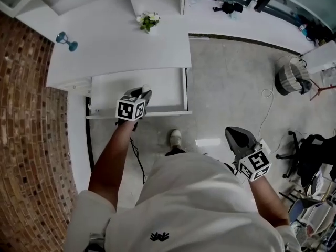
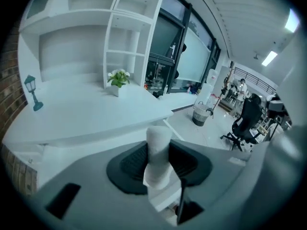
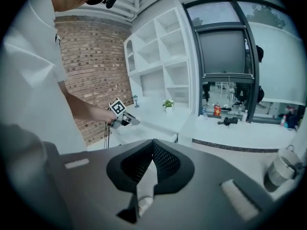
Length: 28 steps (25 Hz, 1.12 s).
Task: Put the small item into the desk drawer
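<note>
Jaws of the left gripper (image 1: 143,94) pinch a small white cylinder (image 2: 158,152), which stands between the pads and pokes out past the tips. In the head view this gripper hangs over the front part of the open white desk drawer (image 1: 163,83), pulled out from under the white desk top (image 1: 121,46). The right gripper (image 1: 231,132), its jaws pressed together with nothing between them, is well apart, over the grey concrete floor (image 1: 231,77).

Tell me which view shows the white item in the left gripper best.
The left gripper view: the white item stands between the left gripper's jaws, close up. The head view shows only its tip; in the right gripper view it is too small to tell.
</note>
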Motion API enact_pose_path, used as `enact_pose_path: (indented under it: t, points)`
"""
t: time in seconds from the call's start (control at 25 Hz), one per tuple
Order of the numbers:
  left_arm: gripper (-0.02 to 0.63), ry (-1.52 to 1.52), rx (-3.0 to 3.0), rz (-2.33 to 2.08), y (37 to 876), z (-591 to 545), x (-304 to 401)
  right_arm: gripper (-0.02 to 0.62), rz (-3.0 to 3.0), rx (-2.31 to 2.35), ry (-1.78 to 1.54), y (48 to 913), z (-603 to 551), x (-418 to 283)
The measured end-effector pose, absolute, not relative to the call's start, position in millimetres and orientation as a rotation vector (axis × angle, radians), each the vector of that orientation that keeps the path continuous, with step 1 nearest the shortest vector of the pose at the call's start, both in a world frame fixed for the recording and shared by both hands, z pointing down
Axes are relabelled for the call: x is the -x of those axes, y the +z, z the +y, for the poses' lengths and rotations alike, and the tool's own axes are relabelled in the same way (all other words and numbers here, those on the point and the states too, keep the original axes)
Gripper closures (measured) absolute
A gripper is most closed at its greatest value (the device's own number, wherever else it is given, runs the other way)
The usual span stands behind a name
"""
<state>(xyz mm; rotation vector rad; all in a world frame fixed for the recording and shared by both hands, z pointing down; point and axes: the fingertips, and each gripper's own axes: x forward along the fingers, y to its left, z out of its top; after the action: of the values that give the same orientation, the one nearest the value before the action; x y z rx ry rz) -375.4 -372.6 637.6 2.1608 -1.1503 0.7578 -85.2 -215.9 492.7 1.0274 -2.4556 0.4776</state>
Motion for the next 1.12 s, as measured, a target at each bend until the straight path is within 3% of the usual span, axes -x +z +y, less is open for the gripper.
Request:
enact_pose_path:
  t: [1.12]
  points:
    - [0.469,1.35,-2.111,-0.878,827.3,-479.6,310.2,0.584,-2.122,-1.422,0.648,511.8,-230.4,-5.3]
